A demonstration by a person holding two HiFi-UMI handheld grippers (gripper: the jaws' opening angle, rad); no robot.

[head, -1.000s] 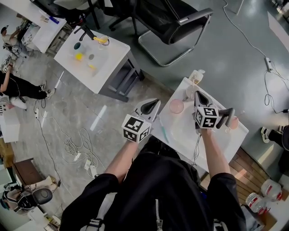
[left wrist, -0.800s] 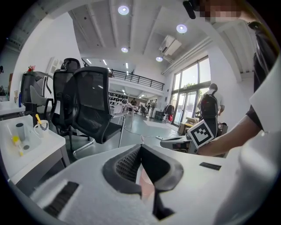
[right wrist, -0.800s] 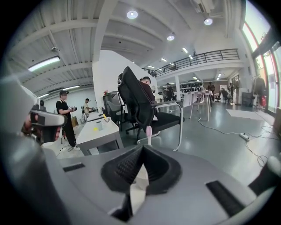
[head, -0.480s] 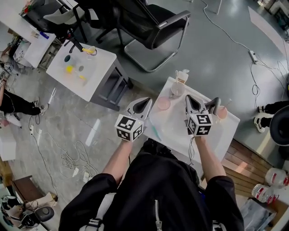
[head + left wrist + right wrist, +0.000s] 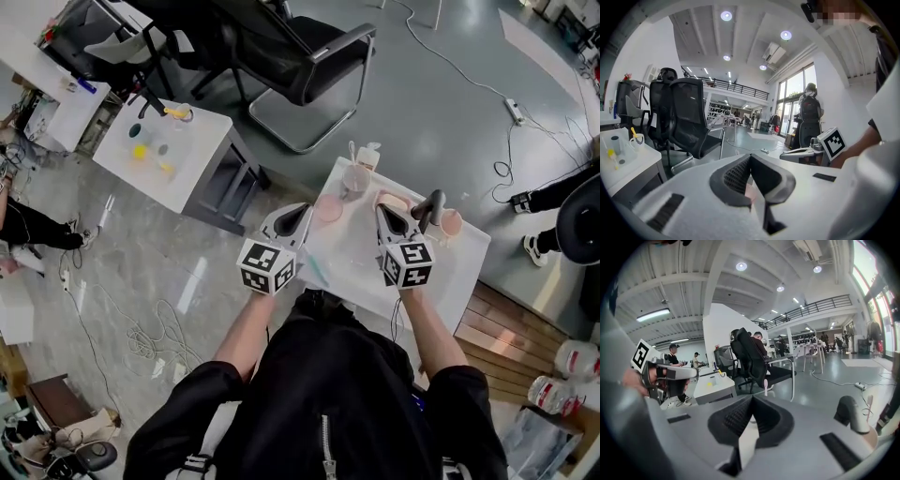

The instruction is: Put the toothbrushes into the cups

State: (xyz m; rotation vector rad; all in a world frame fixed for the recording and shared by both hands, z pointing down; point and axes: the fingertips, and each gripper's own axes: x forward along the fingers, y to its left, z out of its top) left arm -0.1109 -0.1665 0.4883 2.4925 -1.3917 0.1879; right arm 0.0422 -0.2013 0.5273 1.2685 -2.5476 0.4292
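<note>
Toothbrush (image 5: 765, 386) sees the right gripper (image 5: 751, 399) backed away since earlier, clamped shut like the left gripper (image 5: 750, 155). It stands upright, head up, in the cup (image 5: 356, 178) at the table's (image 5: 450, 272) far-left corner.

My right claw (image 5: 751, 401) has its jaws pressed together with nothing between them. Just past the tips a pink toothbrush (image 5: 765, 386) stands upright (only its top shows). Beyond are a black office chair (image 5: 752, 357) and a white counter (image 5: 717, 386). My left claw (image 5: 691, 373) hangs at the left edge.
</note>
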